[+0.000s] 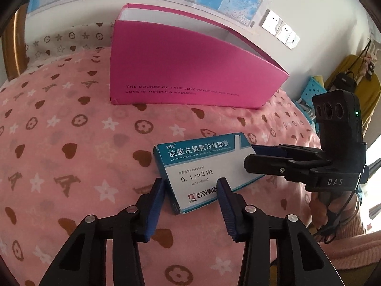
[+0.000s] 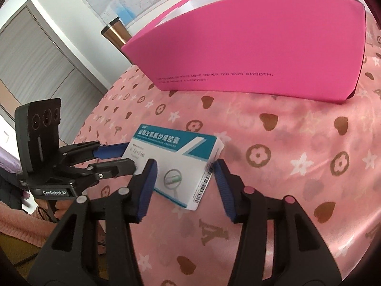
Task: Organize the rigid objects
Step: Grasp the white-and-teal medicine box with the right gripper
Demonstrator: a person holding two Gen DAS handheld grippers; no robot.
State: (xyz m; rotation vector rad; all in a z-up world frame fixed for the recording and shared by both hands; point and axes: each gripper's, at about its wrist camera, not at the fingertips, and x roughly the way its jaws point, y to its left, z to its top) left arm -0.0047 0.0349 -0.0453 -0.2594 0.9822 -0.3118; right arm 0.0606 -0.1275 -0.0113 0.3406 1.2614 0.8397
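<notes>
A white and teal medicine box (image 1: 202, 164) (image 2: 181, 157) lies on a pink patterned bedspread (image 1: 71, 143). My right gripper (image 2: 184, 166) comes in from the right in the left wrist view (image 1: 250, 156). Its two blue pads sit against the box's opposite long sides at the end, shut on it. My left gripper (image 1: 190, 181) straddles the box's near left corner. In the right wrist view it shows at the box's far end (image 2: 131, 156). A thin gap shows beside its left pad, so it reads as open. A tall pink cardboard box (image 1: 190, 71) (image 2: 250, 54) stands open-topped behind.
A metal tumbler (image 2: 116, 31) stands behind the pink box's left end. A blue plastic basket (image 1: 312, 90) and a yellow bag (image 1: 352, 71) are off the bed's right side. A hand (image 1: 326, 205) in a pink sleeve holds the right gripper. A wooden headboard (image 1: 14, 47) rises at far left.
</notes>
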